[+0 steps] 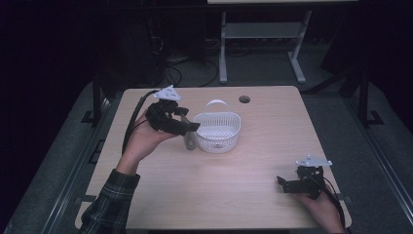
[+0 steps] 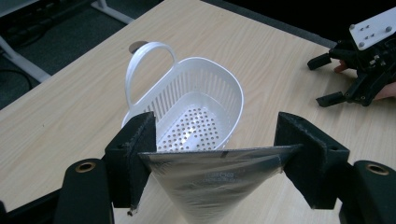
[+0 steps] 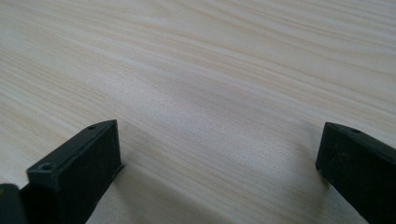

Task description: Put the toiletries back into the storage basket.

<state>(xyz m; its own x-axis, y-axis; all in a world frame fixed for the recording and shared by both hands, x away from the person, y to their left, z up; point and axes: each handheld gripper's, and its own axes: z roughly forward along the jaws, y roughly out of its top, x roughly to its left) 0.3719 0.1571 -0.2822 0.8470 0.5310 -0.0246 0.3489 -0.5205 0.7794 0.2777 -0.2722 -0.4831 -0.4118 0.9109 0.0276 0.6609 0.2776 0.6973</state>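
**Clear packet held at the basket's edge**

At the left of the high view, the left gripper [image 1: 187, 127] is raised above the counter [image 1: 253, 195], its jaws clamped on the two side edges of a clear plastic packet [image 2: 210, 179]. The packet is stretched flat between the pads and tapers downward; faint print is seen on it, too small to be read. In the high view the packet [image 1: 189, 140] hangs just beside the left wall of the white basket [image 1: 217, 131], not yet over its opening.

The step in hand is judged to be the carrying of the packet to the basket. The next move would call for the packet to be lifted clear of the rim, brought over the perforated floor, and only then released by parting the jaws; a low approach could nudge the light basket aside.

Further right, the basket stands upright near the counter's middle with its handle raised at the far side, and nothing is seen inside it. At the far right, the right gripper [image 1: 292, 184] is rested low on the counter, well apart from the basket, its jaws wide apart with bare wood between them.

Counted: one packet, one basket, two grippers.
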